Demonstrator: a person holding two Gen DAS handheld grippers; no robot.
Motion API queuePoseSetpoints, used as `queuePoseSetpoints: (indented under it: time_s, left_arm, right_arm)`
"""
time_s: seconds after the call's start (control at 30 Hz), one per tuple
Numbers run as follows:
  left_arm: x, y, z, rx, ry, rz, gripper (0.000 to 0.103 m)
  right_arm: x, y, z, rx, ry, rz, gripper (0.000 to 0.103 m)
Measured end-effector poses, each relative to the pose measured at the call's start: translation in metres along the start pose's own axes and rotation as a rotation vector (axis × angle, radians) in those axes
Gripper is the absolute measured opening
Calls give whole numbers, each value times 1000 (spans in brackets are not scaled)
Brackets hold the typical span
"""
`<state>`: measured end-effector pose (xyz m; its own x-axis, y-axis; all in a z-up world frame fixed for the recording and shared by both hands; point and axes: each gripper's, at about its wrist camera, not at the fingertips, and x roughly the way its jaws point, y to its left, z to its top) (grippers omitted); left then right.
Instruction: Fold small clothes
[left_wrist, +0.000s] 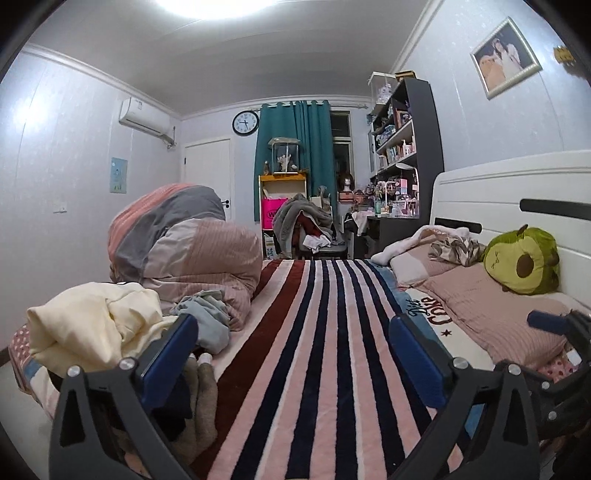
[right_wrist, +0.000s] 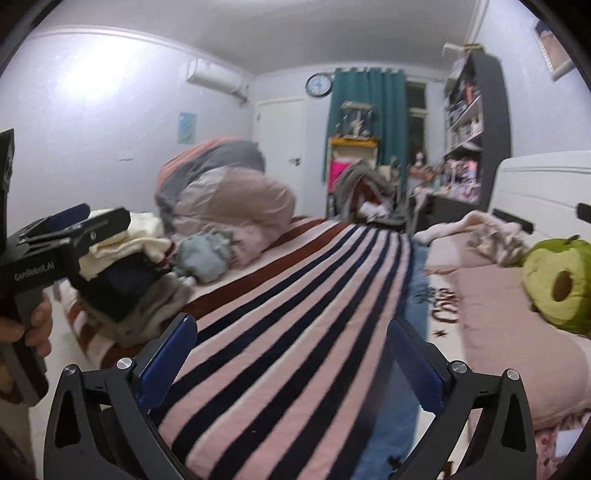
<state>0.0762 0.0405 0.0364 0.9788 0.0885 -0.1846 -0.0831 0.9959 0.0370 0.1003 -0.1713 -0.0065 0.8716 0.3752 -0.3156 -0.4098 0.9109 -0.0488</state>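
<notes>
- Cream and dark clothes are lying in a pile (left_wrist: 92, 325) on the bed (left_wrist: 325, 350), ahead and to the left of the left claw (left_wrist: 291, 354).
- Both claws are standing wide open, gripping nothing.
- The right claw (right_wrist: 291, 354) is sitting farther from the pile, so the left is nearer.

left tool (left_wrist: 291, 339) wide apart, empty | over striped blanket (left_wrist: 321, 350) | clothes pile (left_wrist: 92, 325) left
</notes>
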Motion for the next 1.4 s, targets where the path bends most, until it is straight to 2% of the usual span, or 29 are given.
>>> queuePoseSetpoints:
  time_s: [0.13, 1.4]
  left_arm:
    - [-5, -5, -4, 2, 5, -4, 102]
    - [-13, 6, -13, -2, 10, 5, 102]
  right_arm:
    - [-6, -6, -4, 6, -25, -31, 102]
    - [-16, -4, -10, 36, -39, -25, 102]
